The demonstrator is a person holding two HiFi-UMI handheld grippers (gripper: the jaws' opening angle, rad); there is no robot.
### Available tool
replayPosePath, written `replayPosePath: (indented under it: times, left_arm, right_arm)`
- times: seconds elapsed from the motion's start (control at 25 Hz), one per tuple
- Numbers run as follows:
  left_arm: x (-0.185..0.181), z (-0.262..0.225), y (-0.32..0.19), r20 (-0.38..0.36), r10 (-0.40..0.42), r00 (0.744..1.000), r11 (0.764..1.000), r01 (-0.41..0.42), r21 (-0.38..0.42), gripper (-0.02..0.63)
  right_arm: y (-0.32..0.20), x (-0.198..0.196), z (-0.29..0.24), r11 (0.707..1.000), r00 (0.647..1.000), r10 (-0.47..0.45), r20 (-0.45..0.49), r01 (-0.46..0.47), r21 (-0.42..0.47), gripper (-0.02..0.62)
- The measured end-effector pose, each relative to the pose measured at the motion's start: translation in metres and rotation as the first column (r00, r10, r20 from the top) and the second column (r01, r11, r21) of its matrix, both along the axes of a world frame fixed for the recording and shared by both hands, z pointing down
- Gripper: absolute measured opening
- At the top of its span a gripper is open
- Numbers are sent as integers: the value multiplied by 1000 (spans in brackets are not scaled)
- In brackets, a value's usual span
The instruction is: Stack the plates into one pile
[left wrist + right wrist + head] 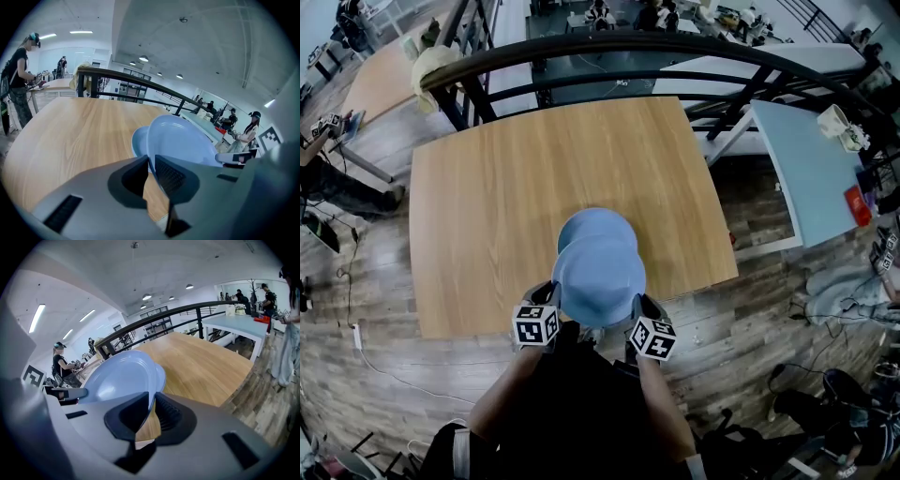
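A light blue plate hangs tilted over the near part of the wooden table, held by its two near rim sides. My left gripper is shut on its left rim. My right gripper is shut on its right rim. A second blue plate lies flat on the table, partly hidden under the held one's far edge. In the left gripper view the held plate runs between the left gripper's jaws, with the second plate behind. In the right gripper view the held plate sits between the right gripper's jaws, the second plate peeking out.
A black curved railing runs along the table's far side. A pale blue table stands to the right with a cup and a red item. The table's near edge lies right below the grippers. People stand at benches in the background.
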State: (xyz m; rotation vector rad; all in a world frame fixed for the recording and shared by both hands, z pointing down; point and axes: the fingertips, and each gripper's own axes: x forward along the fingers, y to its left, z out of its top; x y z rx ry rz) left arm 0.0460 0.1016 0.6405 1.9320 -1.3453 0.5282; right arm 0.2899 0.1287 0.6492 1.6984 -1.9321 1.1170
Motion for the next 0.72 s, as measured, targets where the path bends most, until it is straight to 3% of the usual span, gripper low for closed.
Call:
replayPosePath:
  times: [0.72]
  left_arm:
    - [0,32,-72,2,50,999,995,-50,-84,60]
  right_arm:
    - [-60,-2,26,996,999,32,-23,-34,-86,60]
